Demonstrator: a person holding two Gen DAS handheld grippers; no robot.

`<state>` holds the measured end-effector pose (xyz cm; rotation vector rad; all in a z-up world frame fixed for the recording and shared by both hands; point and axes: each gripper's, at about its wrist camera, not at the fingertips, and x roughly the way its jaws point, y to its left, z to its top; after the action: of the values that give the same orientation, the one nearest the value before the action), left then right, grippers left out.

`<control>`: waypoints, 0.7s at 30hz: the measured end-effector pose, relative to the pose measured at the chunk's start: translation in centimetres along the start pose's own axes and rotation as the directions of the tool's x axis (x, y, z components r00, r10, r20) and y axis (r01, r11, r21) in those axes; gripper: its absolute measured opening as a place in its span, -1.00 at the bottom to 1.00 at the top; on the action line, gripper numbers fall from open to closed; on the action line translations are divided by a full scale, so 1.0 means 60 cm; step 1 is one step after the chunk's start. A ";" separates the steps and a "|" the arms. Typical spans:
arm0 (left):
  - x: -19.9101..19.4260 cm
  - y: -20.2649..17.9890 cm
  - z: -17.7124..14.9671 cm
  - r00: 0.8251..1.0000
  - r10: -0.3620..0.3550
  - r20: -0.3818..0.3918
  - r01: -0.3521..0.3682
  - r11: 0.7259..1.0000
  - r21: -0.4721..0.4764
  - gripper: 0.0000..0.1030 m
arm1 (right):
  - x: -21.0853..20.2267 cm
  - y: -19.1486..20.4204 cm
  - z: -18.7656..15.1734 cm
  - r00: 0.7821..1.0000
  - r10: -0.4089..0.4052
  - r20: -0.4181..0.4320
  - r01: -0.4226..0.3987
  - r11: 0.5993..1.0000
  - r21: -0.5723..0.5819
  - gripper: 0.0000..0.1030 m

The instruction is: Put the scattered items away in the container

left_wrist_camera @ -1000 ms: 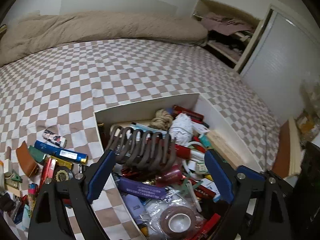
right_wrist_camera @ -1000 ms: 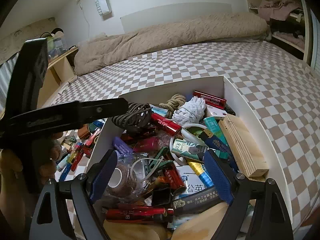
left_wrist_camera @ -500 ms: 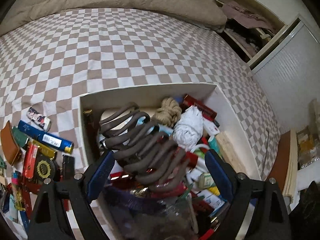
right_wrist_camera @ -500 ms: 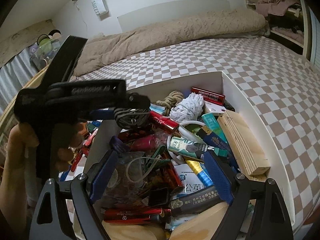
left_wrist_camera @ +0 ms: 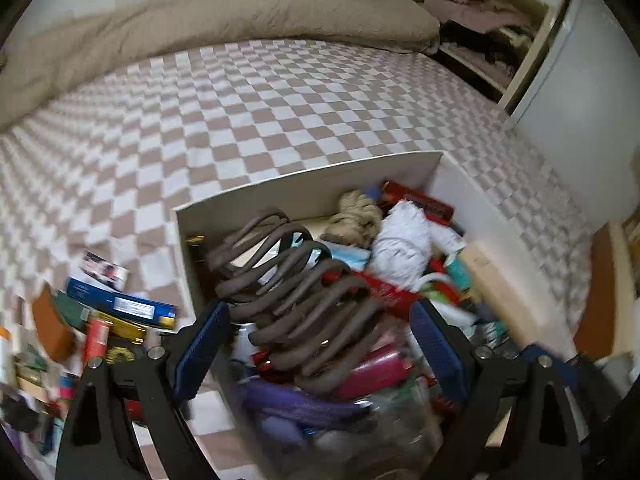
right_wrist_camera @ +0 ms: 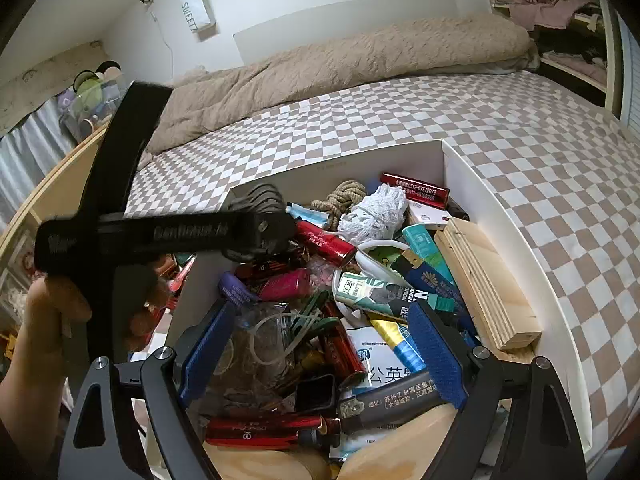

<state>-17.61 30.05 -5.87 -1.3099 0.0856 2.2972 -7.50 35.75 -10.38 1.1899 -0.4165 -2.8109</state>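
1. Clutter fills a white open-topped container (right_wrist_camera: 472,178) that sits on a bed with a brown-and-white checked cover (right_wrist_camera: 400,116). Inside it lie a rope bundle (right_wrist_camera: 342,200), a white tissue wad (right_wrist_camera: 374,212), red tubes, boxes and a plywood block (right_wrist_camera: 484,284) against its right wall.

2. Near the container's left wall, a dark coiled spring-like item (left_wrist_camera: 296,300) sits between the fingers of the left gripper (left_wrist_camera: 320,344). The fingers stand wide apart and do not appear to press it, so it looks released on top of the pile.

3. Above the near end of the container, the right gripper (right_wrist_camera: 324,352) hovers with its fingers spread and nothing between them.

4. Progress appears well along, judging by how heaped the container is. Left to do: a scatter of items (left_wrist_camera: 100,320) outside the left wall, including a blue box (left_wrist_camera: 120,302), a red tube and a brown pouch, blurred in the left wrist view.

5. Room to move: open bed lies beyond the far wall and to the right. The left wall stands between the remaining items and the pile, so each one must be lifted over its edge.
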 end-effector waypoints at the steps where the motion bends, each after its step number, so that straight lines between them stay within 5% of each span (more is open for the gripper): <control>1: -0.006 -0.001 -0.004 1.000 0.005 0.007 -0.005 1.000 0.016 0.79 | 0.000 0.000 0.000 1.000 0.000 0.000 0.000 1.000 0.000 0.71; 12: -0.065 -0.002 -0.045 0.985 0.111 0.135 -0.125 0.986 0.108 0.79 | -0.001 0.006 -0.003 1.000 0.005 -0.005 -0.005 1.000 -0.011 0.72; 21: -0.052 0.018 -0.053 0.981 0.165 0.106 -0.176 0.979 0.104 0.79 | -0.003 0.006 -0.004 1.000 0.002 -0.005 -0.002 1.000 -0.008 0.72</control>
<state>-14.24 26.98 -5.20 -1.1724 0.3022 2.4561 -7.22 35.37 -10.34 1.1934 -0.4055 -2.8050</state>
